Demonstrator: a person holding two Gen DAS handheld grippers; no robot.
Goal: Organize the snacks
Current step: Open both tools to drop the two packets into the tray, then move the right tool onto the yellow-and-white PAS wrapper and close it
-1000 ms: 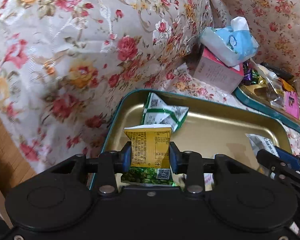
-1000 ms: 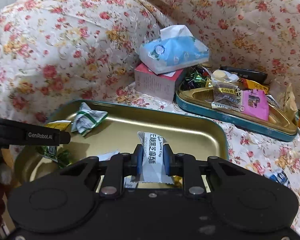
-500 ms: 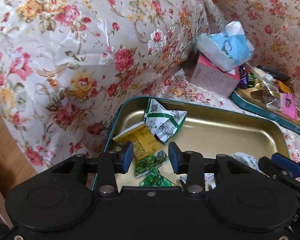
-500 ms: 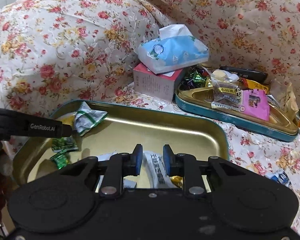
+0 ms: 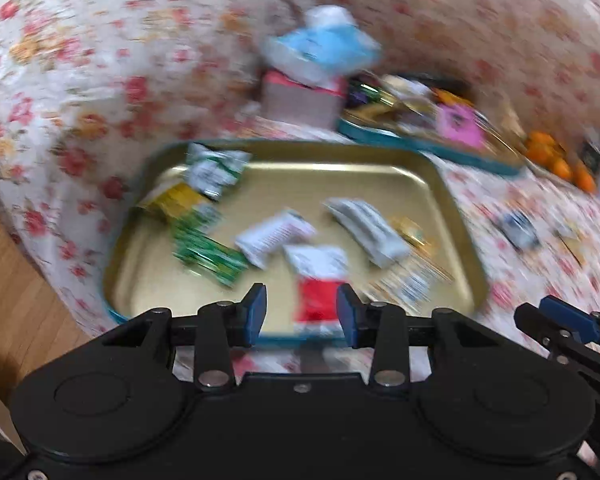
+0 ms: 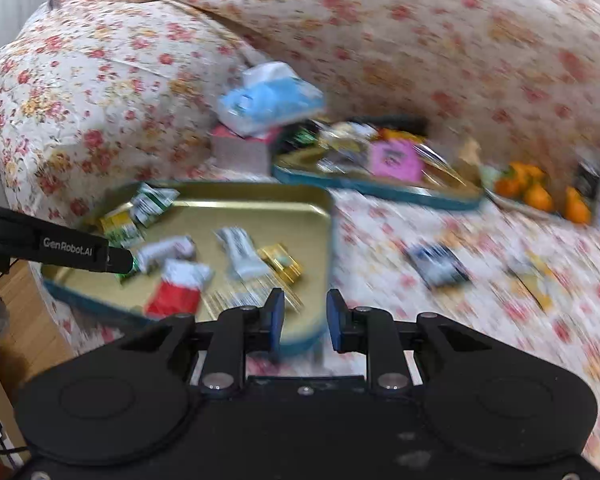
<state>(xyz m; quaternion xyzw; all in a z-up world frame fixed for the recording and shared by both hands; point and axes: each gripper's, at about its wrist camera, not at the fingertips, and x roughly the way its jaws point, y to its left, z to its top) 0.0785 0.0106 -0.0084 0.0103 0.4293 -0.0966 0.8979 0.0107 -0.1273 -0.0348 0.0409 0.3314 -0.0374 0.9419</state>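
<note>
Left claw (image 5: 301, 312) wide, empty; right claw (image 6: 305, 316) narrow, empty, above gold tray (image 6: 236, 204).

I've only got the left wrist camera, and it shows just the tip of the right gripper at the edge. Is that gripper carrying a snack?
Observer: No. In the right wrist view the right gripper has its jaws close together with nothing between them.
Operator: What is it aimed at?
Observer: The near right corner of the gold tray shows between its fingertips, not a packet.
Operator: Can you see my left gripper from there?
Observer: Yes. One finger of the left gripper reaches over the tray's left part.
</note>
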